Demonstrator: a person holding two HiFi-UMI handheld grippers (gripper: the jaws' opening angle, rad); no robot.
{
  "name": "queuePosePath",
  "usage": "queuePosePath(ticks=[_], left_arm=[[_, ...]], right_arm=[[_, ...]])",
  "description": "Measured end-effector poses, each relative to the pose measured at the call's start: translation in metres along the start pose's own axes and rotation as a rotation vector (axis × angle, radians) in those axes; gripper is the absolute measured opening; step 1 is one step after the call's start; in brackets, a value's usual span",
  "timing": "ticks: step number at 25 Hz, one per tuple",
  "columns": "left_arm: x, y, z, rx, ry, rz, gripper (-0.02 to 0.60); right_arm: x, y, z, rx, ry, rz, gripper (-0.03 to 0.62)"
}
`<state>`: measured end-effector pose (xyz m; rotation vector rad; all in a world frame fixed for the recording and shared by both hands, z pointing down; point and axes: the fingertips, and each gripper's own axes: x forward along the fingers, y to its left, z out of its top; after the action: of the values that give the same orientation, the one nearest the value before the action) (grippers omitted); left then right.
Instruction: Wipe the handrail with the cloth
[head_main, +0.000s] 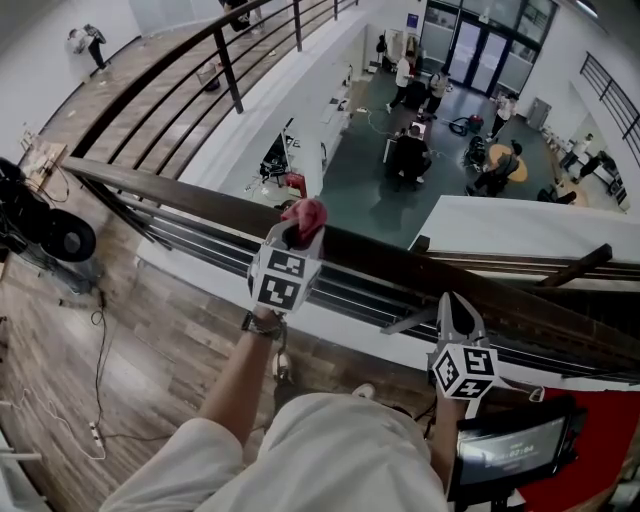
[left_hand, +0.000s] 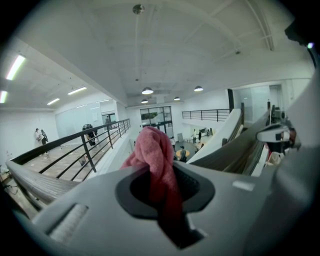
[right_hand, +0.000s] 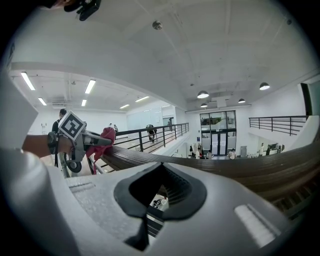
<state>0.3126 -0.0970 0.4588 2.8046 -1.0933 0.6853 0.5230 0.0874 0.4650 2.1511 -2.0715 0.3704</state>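
— Red cloth (left_hand: 155, 155), pinched tight in the left gripper's (left_hand: 161, 192) jaws: its own view shows little else!

— Head view places it, on top of the dark wooden handrail (head_main: 400, 262). The right gripper (right_hand: 159, 194), jaws pressed together on nothing, hovers near the rail further along.

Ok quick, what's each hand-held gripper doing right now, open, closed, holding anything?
Left hand-held gripper: closed on the red cloth.
Right hand-held gripper: closed, holding nothing.
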Motion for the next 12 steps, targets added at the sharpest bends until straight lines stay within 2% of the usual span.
queuePosePath(ticks=[12], left_arm=[[0.011,-0.051,0.012,0.037,0.016,-0.044,0.069]], right_arm=[[-0.009,-0.018,0.001,0.007,-0.014,0.012,0.002]])
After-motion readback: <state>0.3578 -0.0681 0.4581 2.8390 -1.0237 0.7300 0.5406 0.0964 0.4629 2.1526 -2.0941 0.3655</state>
